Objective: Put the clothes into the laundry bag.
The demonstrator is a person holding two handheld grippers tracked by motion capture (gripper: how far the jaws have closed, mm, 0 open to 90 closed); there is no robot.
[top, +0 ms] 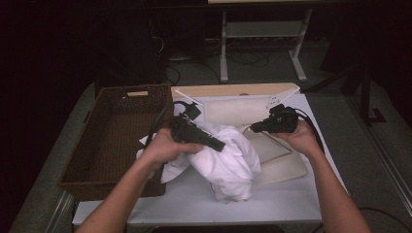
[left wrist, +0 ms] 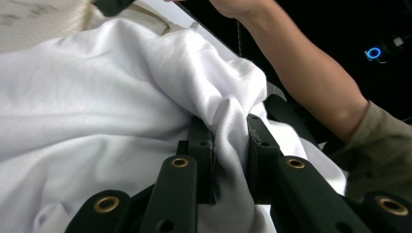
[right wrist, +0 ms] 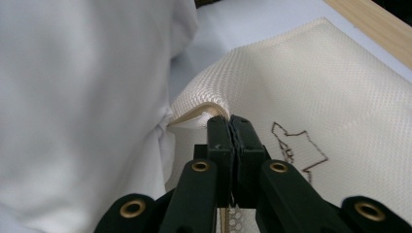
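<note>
A white garment [top: 233, 165] lies bunched in the middle of the table. My left gripper [top: 221, 145] rests on top of it, and in the left gripper view this gripper [left wrist: 226, 124] is shut on a raised fold of the white garment [left wrist: 97, 97]. To the right lies a cream mesh bag [top: 282, 165] with a dark stitched outline. My right gripper [top: 252, 129] holds its near-left edge. In the right gripper view that gripper [right wrist: 229, 121] is shut on the lifted rim of the cream mesh bag [right wrist: 316, 82], with the white garment [right wrist: 73, 97] close at the left.
A brown wicker basket [top: 116, 92] stands at the table's left. A wooden board [top: 233, 90] runs along the back edge, with a second cream cloth [top: 238, 110] in front of it. The person's right forearm [left wrist: 301, 63] crosses the left gripper view. Bare white tabletop [top: 194, 199] lies near the front.
</note>
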